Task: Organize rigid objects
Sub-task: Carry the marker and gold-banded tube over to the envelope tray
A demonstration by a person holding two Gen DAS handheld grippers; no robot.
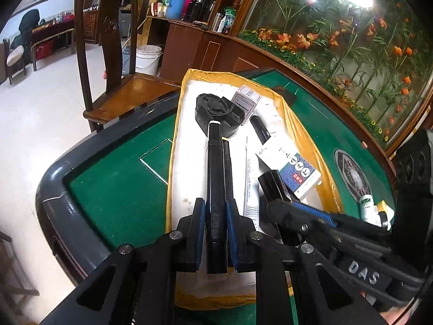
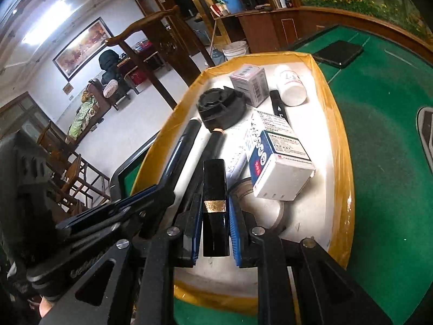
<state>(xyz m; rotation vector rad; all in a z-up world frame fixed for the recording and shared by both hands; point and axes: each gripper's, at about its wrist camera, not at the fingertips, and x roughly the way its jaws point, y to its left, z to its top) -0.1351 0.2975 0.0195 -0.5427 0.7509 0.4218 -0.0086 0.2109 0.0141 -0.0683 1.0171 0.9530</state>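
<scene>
Over the yellow-rimmed tray (image 1: 297, 124), left gripper (image 1: 216, 233) is clamping a long black marker (image 1: 215, 168); right gripper (image 2: 215, 227) is clamping a glossy gold-banded black tube (image 2: 214, 189).

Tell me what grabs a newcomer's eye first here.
Both grippers dominate: the left gripper clamps a long black marker-like stick, the right gripper a black glossy tube with a gold band. Beyond them, a white tray with yellow taped rim on the green felt table holds boxes.
</scene>
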